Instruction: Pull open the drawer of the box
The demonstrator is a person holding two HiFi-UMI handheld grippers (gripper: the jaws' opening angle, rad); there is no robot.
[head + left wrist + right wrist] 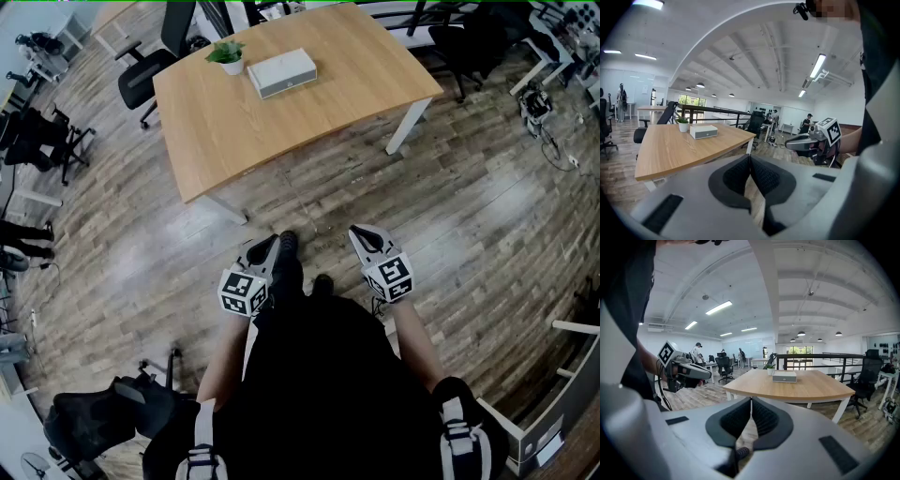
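Box (281,72): low, pale grey, rectangular; lying on the wooden table (309,131) at 12 o'clock in the head view, toward the far side of the tabletop. Drawer front (784,377) turned toward the grippers, flush with the body, shut.

Potted plant (228,54): small, green, in a white pot; just beside the box at its 10 o'clock; contact not discernible.

Left gripper (265,246): held over the plank floor (487,216) at 6 o'clock from the box, well apart from the table. Jaws closed, dark ribbed pads meeting tip to tip, nothing between them. Pointed toward the table.

Right gripper (366,236): at 3 o'clock of the left one, near it, level with it, likewise well apart from the table. Jaws closed pad against pad, empty. Box at 12 o'clock in its own view, slightly toward 1 o'clock.

Office chair (150,70): black, wheeled, at 9 o'clock of the table, close to its edge.

Person: dark clothing filling 6 o'clock of the head view, forearms running out to both grippers.
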